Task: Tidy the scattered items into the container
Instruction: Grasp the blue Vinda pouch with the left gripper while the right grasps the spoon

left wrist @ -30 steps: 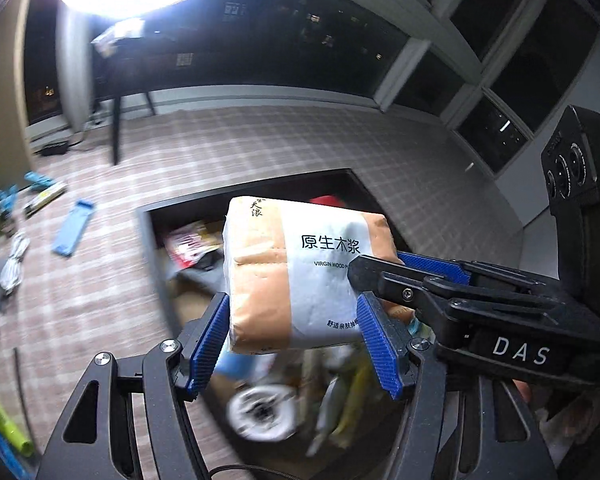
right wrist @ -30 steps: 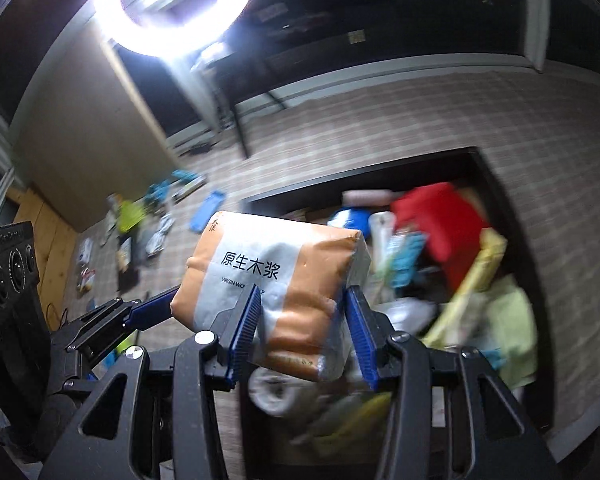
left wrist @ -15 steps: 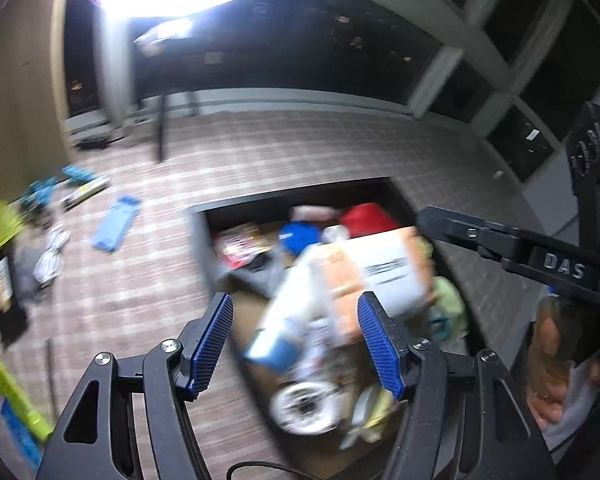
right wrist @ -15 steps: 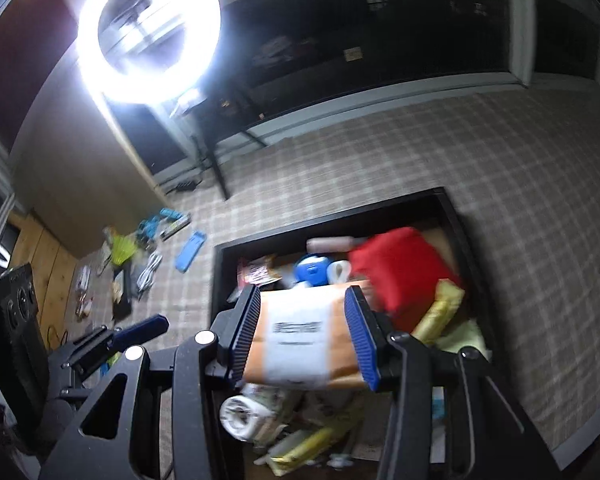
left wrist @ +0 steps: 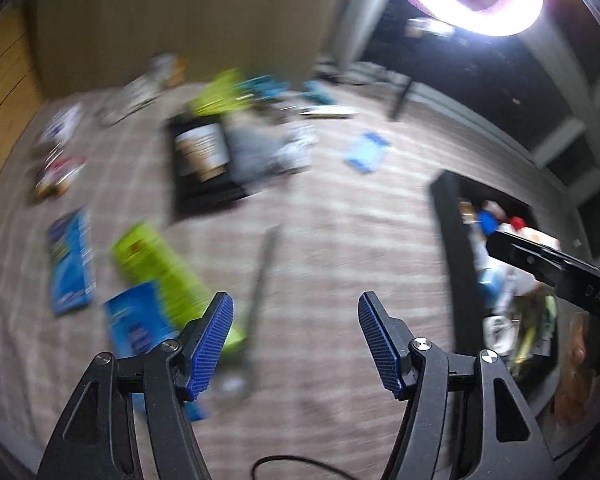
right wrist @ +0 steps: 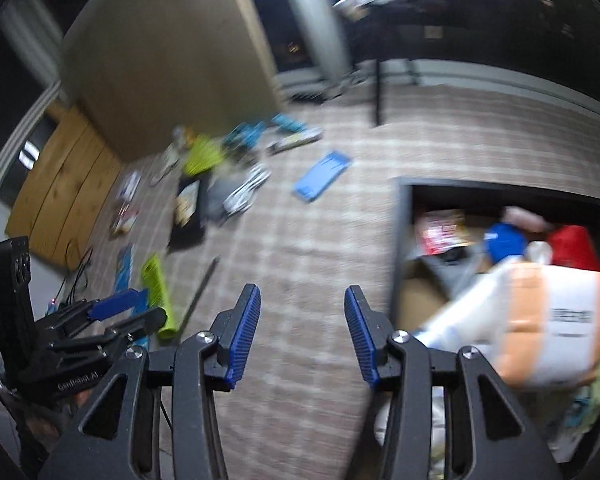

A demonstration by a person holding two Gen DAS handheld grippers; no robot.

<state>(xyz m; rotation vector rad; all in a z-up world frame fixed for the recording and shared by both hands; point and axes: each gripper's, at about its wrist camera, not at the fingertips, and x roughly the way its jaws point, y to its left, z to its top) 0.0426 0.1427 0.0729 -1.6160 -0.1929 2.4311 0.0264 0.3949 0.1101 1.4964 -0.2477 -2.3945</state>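
The black container [right wrist: 400, 236] stands at the right of the checked cloth, full of mixed items. An orange-and-white tissue pack [right wrist: 540, 324] lies on top of the pile inside it. My right gripper [right wrist: 302, 334] is open over bare cloth, left of the container, with nothing between its fingers. My left gripper [left wrist: 296, 344] is also open and empty, over the cloth near a lime-green pack [left wrist: 160, 268] and blue packets [left wrist: 132, 324]. The container [left wrist: 448, 240] sits at the right edge in the left wrist view. Both views are blurred.
Scattered items lie at the far left of the cloth: a black tray with a jar [left wrist: 200, 152], a blue flat piece [right wrist: 322, 176], white cables [right wrist: 246, 192], a thin grey rod [left wrist: 260, 280]. A ring light stand [right wrist: 378, 88] rises behind. A wooden floor [right wrist: 60, 188] lies at the left.
Both grippers let go of the tissue pack, which dropped into the container. Both then swung left, away from the container, toward the scattered items.
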